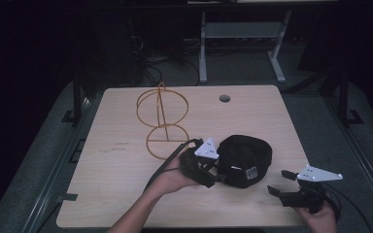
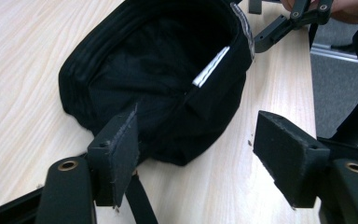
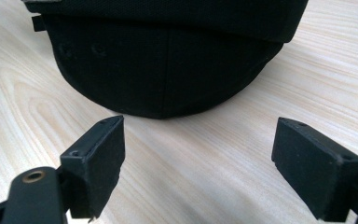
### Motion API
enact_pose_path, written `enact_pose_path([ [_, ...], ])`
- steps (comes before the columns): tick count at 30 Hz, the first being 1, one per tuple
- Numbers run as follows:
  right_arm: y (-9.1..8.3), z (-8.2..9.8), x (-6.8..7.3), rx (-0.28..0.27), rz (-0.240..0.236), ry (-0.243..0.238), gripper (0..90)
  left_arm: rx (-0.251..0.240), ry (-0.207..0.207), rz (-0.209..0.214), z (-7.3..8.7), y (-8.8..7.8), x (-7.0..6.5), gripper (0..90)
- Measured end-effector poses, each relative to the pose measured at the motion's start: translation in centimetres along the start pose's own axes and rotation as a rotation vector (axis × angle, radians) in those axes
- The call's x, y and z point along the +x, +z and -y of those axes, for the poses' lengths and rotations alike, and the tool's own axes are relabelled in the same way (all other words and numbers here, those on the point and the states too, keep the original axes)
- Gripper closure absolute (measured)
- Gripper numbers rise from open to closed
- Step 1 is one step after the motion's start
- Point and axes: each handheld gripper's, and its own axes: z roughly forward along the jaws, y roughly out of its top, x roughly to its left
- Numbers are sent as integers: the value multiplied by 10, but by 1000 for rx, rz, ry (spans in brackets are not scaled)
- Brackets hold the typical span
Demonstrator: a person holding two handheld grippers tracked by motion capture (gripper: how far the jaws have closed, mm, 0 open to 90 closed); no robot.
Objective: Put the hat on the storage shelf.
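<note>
A black cap [image 1: 245,158] lies upside down on the wooden table [image 1: 126,160], right of centre. In the left gripper view its hollow inside [image 2: 158,70] faces up and shows a white label [image 2: 212,67]. My left gripper [image 1: 219,174] is at the cap's left side with its jaws wide apart [image 2: 198,114]. The cap's near edge lies between them and the pads do not press on it. My right gripper [image 1: 278,182] rests low at the table's front right, open [image 3: 200,122]. It points at the cap's crown [image 3: 168,56], a short way off.
A gold wire stand [image 1: 162,121] with two rings stands left of centre, behind my left hand. A round cable hole [image 1: 225,98] sits near the table's far edge. The right gripper [image 2: 289,23] shows beyond the cap in the left gripper view.
</note>
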Motion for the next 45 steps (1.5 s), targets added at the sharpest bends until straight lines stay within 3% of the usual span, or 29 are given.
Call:
enact_pose_path([
  [4,0,-1,0,-5,-4,-1,170,14,20,18,-8,9,2,338],
  [14,-1,0,-2,-9,-8,1,170,82,36,116,-22,33,8,380],
  [18,0,0,-2,-6,-11,-2,170,114,47,130,-23,41,9,386],
  [28,1,0,-2,-6,-14,-4,170,163,77,150,-23,50,12,511],
  [35,1,0,-2,-4,-14,9,170,125,136,117,-27,48,6,725],
  [39,-1,0,-3,-19,-21,17,169,121,149,116,-34,48,5,774],
  [45,-2,-1,-2,-32,-29,30,164,76,116,119,-42,42,9,793],
])
